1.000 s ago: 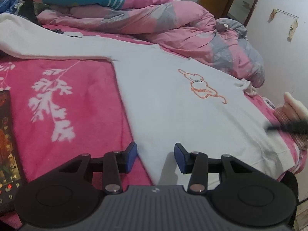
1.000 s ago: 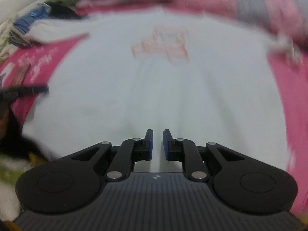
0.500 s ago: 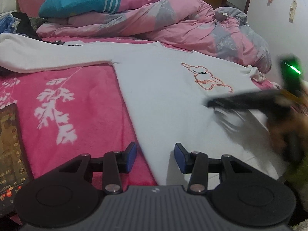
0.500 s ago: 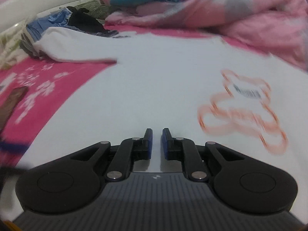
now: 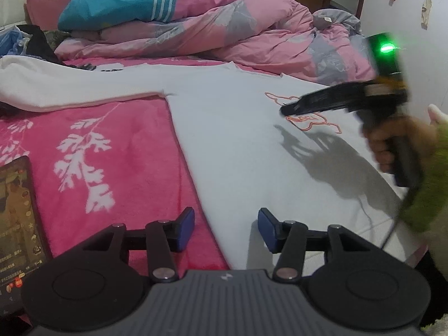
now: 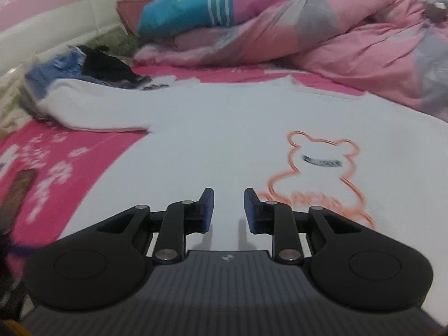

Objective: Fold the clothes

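Pink bedspread (image 5: pixel 84 145) carried a flat white shirt (image 5: pixel 252 145); left gripper (image 5: pixel 226 228) spread wide at its hem, right gripper (image 6: pixel 229 206) parted above it, both grasping nothing.

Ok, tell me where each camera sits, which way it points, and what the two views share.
Left wrist: rides the left gripper at the white top's lower left hem, looking up the bed toward the pink duvet; its open fingers straddle the hem, and the right gripper in the person's hand shows at right.
Right wrist: rides the right gripper over the white top, facing the duvet; only its open fingers show.
Shared: the top, its orange bear outline, the outstretched sleeve, the duvet.
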`<state>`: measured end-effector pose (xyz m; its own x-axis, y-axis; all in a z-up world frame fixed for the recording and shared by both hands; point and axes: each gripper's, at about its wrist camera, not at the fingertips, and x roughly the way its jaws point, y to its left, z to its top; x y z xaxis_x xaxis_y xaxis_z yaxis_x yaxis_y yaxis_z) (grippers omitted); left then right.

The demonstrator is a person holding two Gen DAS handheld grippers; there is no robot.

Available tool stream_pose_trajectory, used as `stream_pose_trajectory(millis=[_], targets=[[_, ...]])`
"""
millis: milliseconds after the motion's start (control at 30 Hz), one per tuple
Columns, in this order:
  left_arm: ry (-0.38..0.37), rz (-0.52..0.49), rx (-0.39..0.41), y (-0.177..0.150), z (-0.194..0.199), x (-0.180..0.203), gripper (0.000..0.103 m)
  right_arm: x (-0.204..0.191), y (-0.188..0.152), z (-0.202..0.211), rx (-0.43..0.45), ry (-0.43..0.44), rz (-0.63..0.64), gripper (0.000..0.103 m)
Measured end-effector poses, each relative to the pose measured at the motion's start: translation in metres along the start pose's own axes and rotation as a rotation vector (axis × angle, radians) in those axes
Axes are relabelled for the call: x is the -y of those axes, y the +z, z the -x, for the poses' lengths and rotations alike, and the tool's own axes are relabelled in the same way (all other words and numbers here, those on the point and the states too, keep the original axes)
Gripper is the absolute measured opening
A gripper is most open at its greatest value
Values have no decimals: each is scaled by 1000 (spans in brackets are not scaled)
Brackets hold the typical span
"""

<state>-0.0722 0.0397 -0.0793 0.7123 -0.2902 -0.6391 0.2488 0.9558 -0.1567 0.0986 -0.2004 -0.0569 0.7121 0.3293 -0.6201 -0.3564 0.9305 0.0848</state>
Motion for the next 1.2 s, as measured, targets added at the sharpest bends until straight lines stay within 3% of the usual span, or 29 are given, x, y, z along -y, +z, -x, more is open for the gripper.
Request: stream_pose_trajectory(millis=[33,267,333,433,567,667,833,1033,1100,1200], targets=[[-4,0,1,0,0,-1,53,2,-2,-4,-13,-13,0,23],[-39,5,4,-2,-4,-7,56,44,-73,68,-61,-104,-44,25],[-41,5,3,-2,-3,-7,56,53,-98,103,-75,-126,-64,35],[-40,7,3,-1,-1,-8,56,58,-114,138,-115,-187,-88,35],[-18,1,4,0,4,-5,56,47,-97,149,-27,-174,-86,35],[7,-12,8,1,11,0,57,28,-78,127,43,-96,-49,35],[22,-29,13,1,18,3,57,22,-101,95,-42,-98,-15,33],[22,-31,-2,-1,21,-2,57,45,-155,172,-59,-102,-204,28],[32,-37,2,-1,25,-2,57,41,-152,187,-55,-108,-199,29],[49,-44,13,2,30,1,57,22,-127,186,34,-71,-148,29]])
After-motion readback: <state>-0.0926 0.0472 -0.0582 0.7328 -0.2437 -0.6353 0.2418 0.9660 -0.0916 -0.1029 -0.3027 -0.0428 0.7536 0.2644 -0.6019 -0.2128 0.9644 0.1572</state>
